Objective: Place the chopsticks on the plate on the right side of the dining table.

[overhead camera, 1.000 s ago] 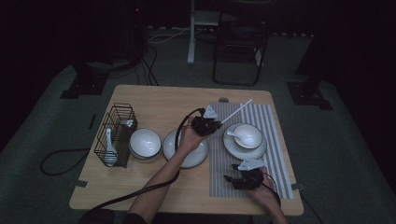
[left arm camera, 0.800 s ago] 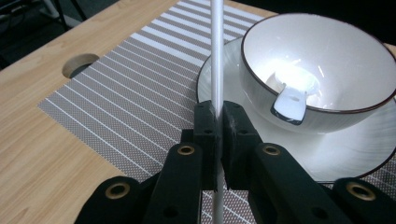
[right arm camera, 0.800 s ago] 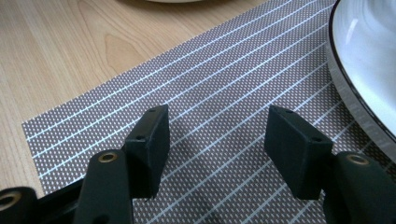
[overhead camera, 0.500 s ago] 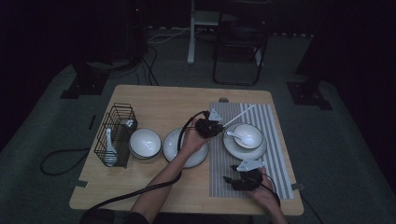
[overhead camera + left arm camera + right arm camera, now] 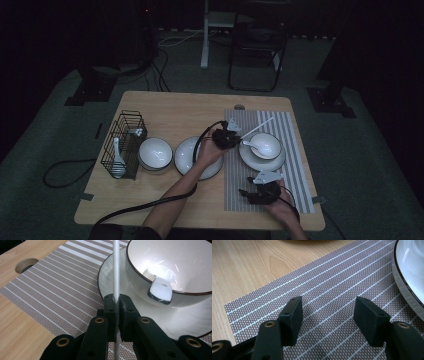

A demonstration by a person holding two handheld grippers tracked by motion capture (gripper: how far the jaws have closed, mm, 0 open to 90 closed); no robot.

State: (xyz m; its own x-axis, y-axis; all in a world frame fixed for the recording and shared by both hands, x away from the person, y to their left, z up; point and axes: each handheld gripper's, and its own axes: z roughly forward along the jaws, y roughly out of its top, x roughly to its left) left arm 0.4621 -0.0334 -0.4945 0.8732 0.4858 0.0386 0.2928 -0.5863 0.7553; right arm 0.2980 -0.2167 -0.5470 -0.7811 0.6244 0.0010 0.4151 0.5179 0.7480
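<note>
The left tool (image 5: 116, 306) is clamped on a thin white stick (image 5: 115, 270), holding it over the striped woven placemat (image 5: 50, 287) beside the white dark-rimmed bowl (image 5: 190, 267) on its white plate (image 5: 110, 280). The right tool (image 5: 328, 320) rests wide open and empty on the placemat. The narrow grip could let the stick pivot or slip against the bowl.

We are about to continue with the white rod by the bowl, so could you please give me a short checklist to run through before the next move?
1. Left gripper shut on the white rod: ok.
2. Rod clear of the bowl: cannot tell.
3. Spoon resting inside the bowl: ok.
4. Bowl seated on its plate, plate on the striped mat: ok.
5. Right gripper open, holding nothing, over the mat: ok.
</note>
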